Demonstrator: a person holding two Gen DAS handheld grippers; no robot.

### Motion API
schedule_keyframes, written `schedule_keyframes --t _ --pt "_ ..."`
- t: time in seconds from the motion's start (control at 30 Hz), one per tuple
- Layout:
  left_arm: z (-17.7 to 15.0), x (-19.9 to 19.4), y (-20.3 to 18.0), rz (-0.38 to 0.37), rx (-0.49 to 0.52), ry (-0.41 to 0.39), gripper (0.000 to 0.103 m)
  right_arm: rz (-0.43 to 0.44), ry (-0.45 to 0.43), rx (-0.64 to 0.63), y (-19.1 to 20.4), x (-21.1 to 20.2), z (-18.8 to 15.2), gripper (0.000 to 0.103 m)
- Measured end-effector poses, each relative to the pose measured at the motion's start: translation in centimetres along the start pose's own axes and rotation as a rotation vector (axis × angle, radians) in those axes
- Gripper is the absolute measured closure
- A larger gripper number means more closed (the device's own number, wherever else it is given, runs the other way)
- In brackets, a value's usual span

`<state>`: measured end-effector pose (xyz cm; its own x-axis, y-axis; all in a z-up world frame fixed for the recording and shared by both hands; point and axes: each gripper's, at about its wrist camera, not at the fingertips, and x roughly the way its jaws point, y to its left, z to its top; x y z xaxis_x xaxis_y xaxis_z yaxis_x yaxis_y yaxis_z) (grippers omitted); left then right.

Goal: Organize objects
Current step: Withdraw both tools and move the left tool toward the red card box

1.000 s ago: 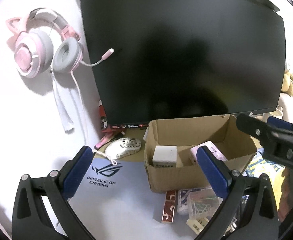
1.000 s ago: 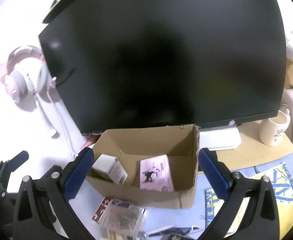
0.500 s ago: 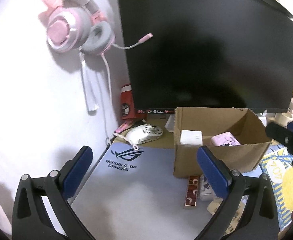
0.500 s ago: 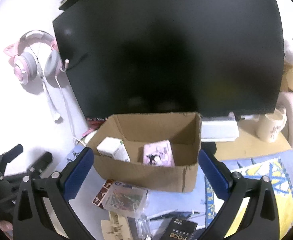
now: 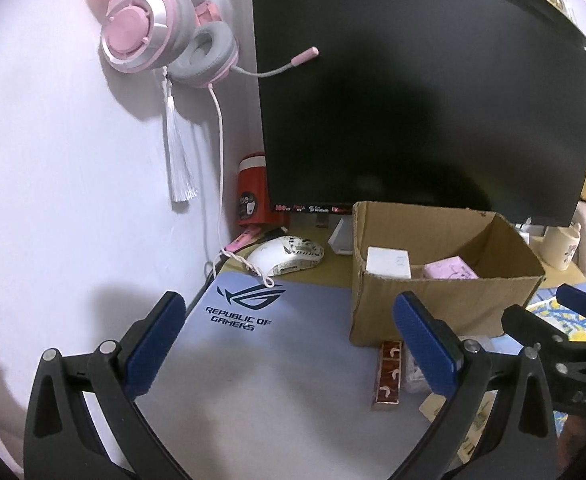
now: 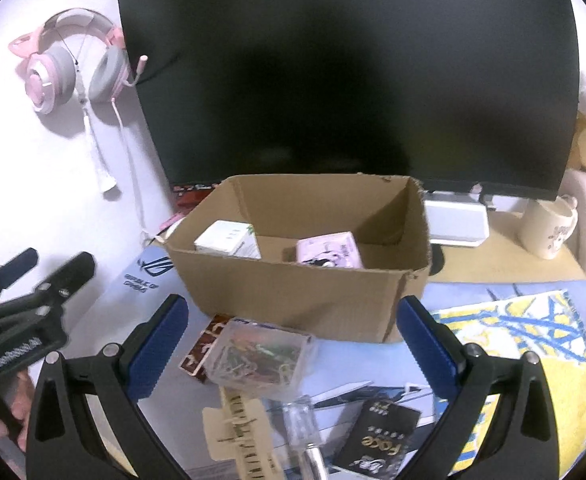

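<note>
Brown corrugated cardboard box [image 6: 305, 276], open at the top, sits on a pale blue desk mat [image 5: 253, 364] printed with "Republic of Gamers", directly in front of a large dark monitor [image 6: 353, 80]. Inside the box, a small white carton [image 6: 229, 240] lies toward its left end and a pink printed packet [image 6: 329, 250] toward its right. Just in front of the box, a clear plastic case of coloured paper clips [image 6: 261, 356] rests partly over a brown patterned strip [image 6: 203, 346]; nearer the camera lie a cream card of clips [image 6: 241, 432], a small clear bottle [image 6: 301, 424] and a black booklet marked "Face" [image 6: 381, 436].

Blue-padded fingers of the right gripper [image 6: 289, 348] are spread wide with nothing between them, framing the loose items and the box front. At left, the left gripper [image 5: 289, 344] hovers over the bare mat, its fingers likewise spread and empty, with the box just off its right finger. A white computer mouse [image 5: 289, 258] sits beyond the mat's far edge. Pink and grey cat-ear headphones [image 5: 165, 36] hang on the white wall. A cream mug [image 6: 549, 228] stands right of the box.
</note>
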<state>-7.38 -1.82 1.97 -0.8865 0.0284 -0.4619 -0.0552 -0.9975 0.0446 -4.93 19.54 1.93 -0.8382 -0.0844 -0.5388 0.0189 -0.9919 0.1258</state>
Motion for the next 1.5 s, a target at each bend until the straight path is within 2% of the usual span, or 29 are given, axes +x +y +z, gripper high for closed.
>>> schedule_keyframes --t 0.23,0.3,0.37,0.53,0.73,1.03,1.17,1.5 --pt "-1.2 1.1 -0.6 -0.01 0.037 0.046 0.0 0.023 0.074 0.025 0.2 1.1 -1.5 0.0" --pt "-1.6 1.4 -0.7 -0.007 0.048 0.058 0.0 -0.009 0.092 0.014 0.4 1.3 -1.6 0.0" --pt "-2.0 1.7 -0.6 -0.012 0.047 0.069 0.0 0.012 0.109 -0.018 0.7 1.6 -1.6 0.0" --pt "-3.1 3.0 0.0 -0.045 0.011 0.113 0.0 0.027 0.089 -0.018 0.7 1.6 -1.8 0.0" --pt "-3.8 4.1 -0.3 -0.071 0.012 0.144 0.0 0.037 0.08 0.052 0.2 2.1 -2.0 0.0" --pt "-4.4 5.2 -1.9 -0.063 0.063 0.17 0.0 -0.04 0.053 0.068 0.0 2.4 -2.3 0.0" --pt "-4.6 5.6 -2.2 -0.073 0.069 0.187 0.0 -0.006 0.072 0.093 -0.2 2.6 -2.5 0.0" --pt "-5.4 7.2 -2.6 -0.066 0.088 0.249 0.0 -0.035 0.1 0.086 -0.2 3.8 -3.3 0.0"
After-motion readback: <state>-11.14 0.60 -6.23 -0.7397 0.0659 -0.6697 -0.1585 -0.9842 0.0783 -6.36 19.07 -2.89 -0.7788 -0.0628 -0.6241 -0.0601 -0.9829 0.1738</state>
